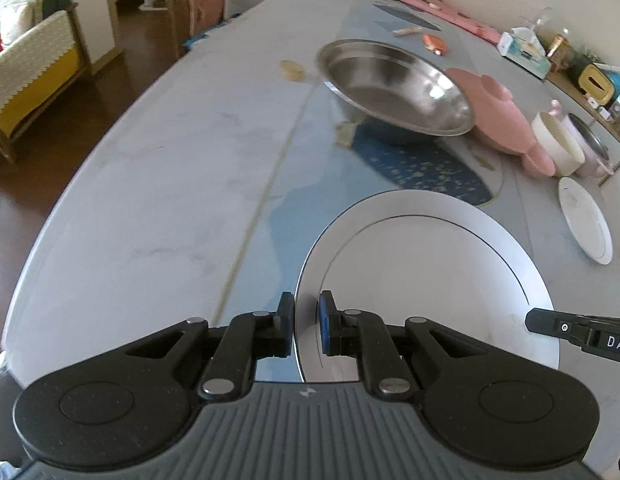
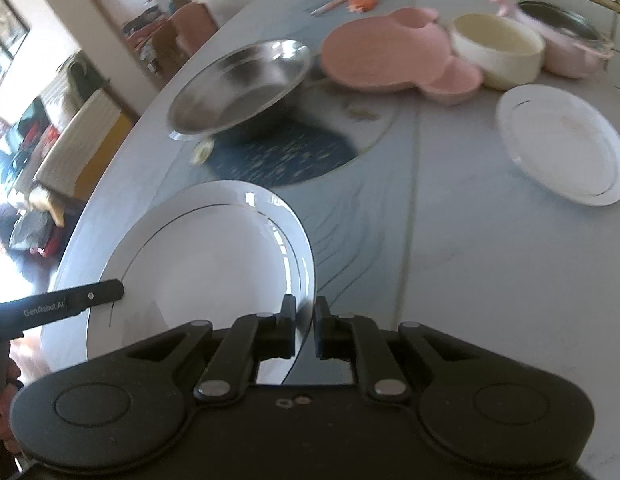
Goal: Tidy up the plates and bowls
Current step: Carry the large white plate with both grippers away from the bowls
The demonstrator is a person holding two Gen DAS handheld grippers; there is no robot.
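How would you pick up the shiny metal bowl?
Pinch the steel bowl by its thin flared rim, coming in from the near side, probably. That edge overhangs the table with space beneath, while the pink plate crowds its far right side.

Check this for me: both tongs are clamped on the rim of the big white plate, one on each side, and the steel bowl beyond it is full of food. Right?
Not quite. The steel bowl is empty, as the left wrist view shows. The left tongs and right tongs do clamp opposite rims of the big white plate.
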